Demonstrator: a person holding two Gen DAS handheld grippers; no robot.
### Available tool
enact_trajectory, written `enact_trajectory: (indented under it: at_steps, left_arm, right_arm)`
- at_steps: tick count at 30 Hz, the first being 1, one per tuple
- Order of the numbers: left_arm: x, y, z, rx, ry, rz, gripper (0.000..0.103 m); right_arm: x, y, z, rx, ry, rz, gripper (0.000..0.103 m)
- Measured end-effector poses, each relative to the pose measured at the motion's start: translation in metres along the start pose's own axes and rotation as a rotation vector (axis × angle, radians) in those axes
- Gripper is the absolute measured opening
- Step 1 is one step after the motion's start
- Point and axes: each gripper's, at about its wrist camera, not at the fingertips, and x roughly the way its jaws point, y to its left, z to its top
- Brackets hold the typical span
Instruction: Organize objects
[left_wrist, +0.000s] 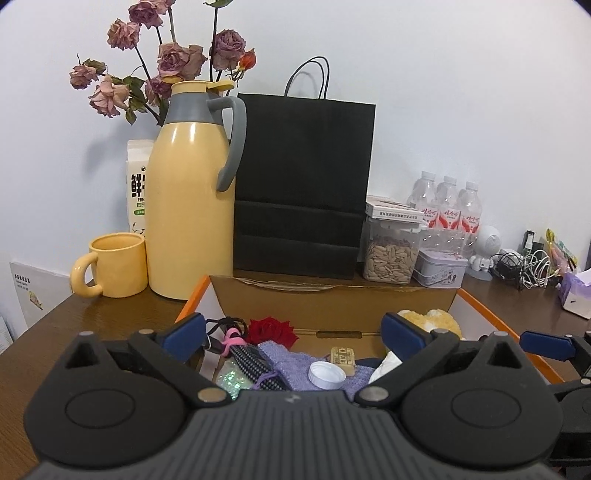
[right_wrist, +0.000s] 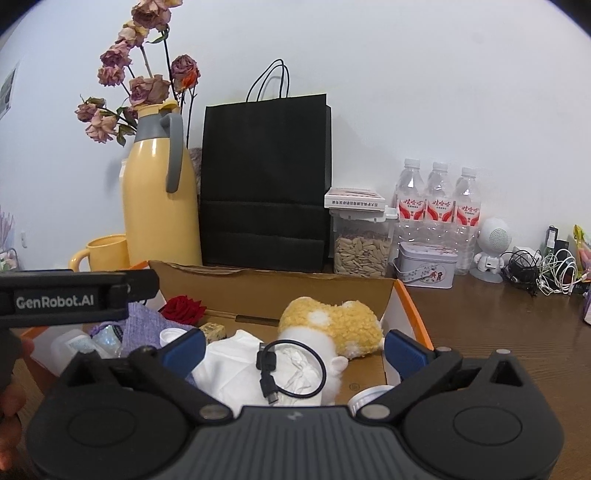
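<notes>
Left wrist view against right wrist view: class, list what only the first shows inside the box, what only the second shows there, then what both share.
Only the left wrist view shows the pink-tied cord bundle and the black-and-white braided strap.

Only the right wrist view shows the short black USB cable lying on white tissue, and the whole yellow plush toy.

Both show the cardboard box, red rose, purple knitted pouch, white bottle cap and both open grippers.

Open cardboard box (right_wrist: 273, 291) on table – yellow plush toy (right_wrist: 332, 325), black cable (right_wrist: 291, 369), red rose (left_wrist: 271, 330), white cap (left_wrist: 327, 373) inside
</notes>
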Motion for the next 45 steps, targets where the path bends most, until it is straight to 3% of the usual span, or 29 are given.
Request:
enact_trajectory:
  at_steps: [15,23,31,36,45]
  left_arm:
    - [-0.058,0.008,0.005,0.040,-0.015,0.023,0.103]
    - [-0.117,0.023,-0.003,0.052,0.026,0.025,0.103]
    - [-0.162,0.036,-0.032,0.063,0.097,0.030,0.103]
    - [-0.174,0.044,-0.051,0.044,0.151,0.030,0.103]
    - [-0.179,0.045,-0.064,0.033,0.180,0.020,0.103]
  right_arm:
    - [-0.046,0.011,0.006,-0.019,-0.016,0.004,0.103]
    - [-0.101,0.019,0.001,-0.015,-0.009,0.018,0.103]
    - [-0.146,0.029,-0.022,-0.012,0.046,0.017,0.103]
    - [-0.165,0.033,-0.035,-0.001,0.079,0.013,0.103]
    - [-0.171,0.031,-0.045,0.017,0.111,0.007,0.103]
